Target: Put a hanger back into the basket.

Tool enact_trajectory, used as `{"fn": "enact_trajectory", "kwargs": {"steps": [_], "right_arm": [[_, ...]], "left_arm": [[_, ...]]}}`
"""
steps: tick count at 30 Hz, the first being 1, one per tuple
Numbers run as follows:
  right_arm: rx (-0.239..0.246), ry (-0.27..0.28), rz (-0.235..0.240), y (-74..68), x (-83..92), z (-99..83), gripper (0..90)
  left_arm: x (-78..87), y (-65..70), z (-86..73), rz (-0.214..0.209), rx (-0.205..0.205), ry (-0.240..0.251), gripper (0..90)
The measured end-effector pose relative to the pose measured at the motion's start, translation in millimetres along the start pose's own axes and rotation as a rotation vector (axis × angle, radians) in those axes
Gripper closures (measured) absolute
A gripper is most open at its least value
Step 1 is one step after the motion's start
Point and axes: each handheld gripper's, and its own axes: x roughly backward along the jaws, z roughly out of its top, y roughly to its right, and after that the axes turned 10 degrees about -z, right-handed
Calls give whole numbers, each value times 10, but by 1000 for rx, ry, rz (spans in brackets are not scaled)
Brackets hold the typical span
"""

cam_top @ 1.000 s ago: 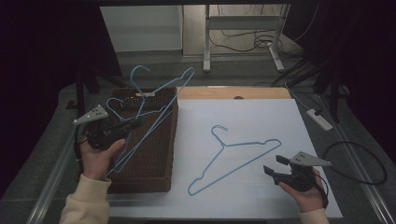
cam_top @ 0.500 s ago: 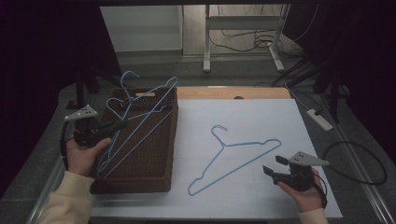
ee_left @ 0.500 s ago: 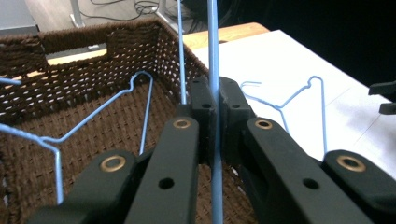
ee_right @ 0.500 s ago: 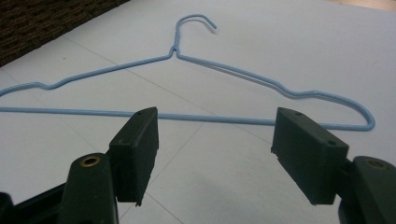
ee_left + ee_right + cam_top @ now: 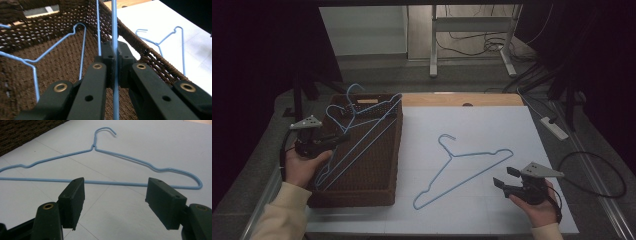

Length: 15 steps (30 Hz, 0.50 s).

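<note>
- Left gripper view: my left gripper (image 5: 114, 65) is clamped on a thin blue hanger (image 5: 114, 30) over the basket (image 5: 57, 62).
- Wire looks light, springy and slick, so I grip a straight run.
- Right gripper (image 5: 115, 202) gapes just short of the second hanger (image 5: 105, 181) on the sheet.

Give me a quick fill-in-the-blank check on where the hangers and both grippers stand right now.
1. The left gripper is shut on a blue wire ____.
2. That hanger is over the brown woven ____.
3. The right gripper has its jaws ____.
4. The other hanger lies flat on the ____ sheet.

Missing words: hanger; basket; open; white
</note>
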Motion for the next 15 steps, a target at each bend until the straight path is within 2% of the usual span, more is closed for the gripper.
{"fn": "enact_trajectory", "kwargs": {"steps": [7,15], "right_arm": [[-2,0,1,0,-3,-3,323],[-2,-3,4,-7,-10,-2,323]], "left_arm": [[46,-15,-20,-8,9,10,863],[124,-60,-91,8,24,13,863]]}}
